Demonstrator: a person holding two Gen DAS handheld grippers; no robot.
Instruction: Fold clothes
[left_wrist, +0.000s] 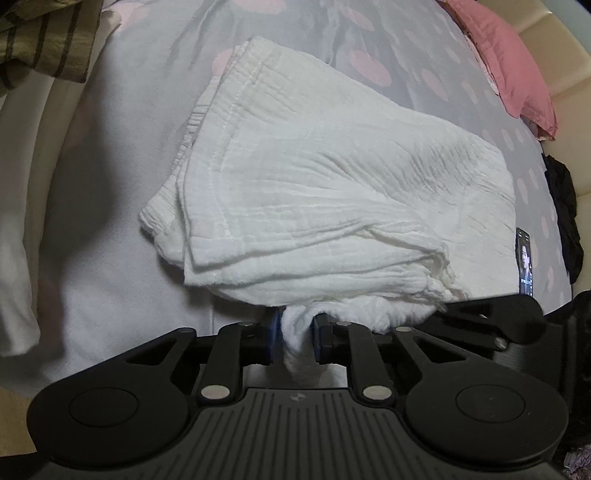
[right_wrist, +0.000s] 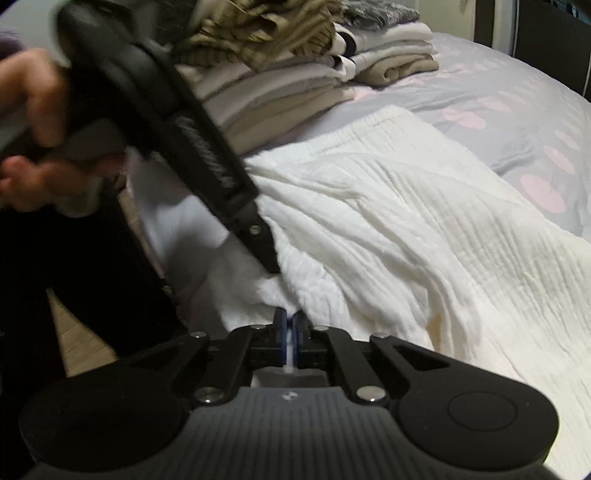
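A white crinkled garment lies partly folded on the bed, its near edge bunched. My left gripper is shut on a thick wad of that near edge, which hangs down between the blue pads. In the right wrist view the same white garment spreads away to the right. My right gripper is shut on a thin fold of its near edge, a white sliver showing between the pads. The left gripper reaches in from the upper left, held by a hand, with its tip on the cloth just beyond.
The bed has a grey sheet with pink dots. Stacks of folded beige and striped clothes sit at the far side. A pink pillow, a dark cloth and a phone lie at the right edge. Wooden floor shows below.
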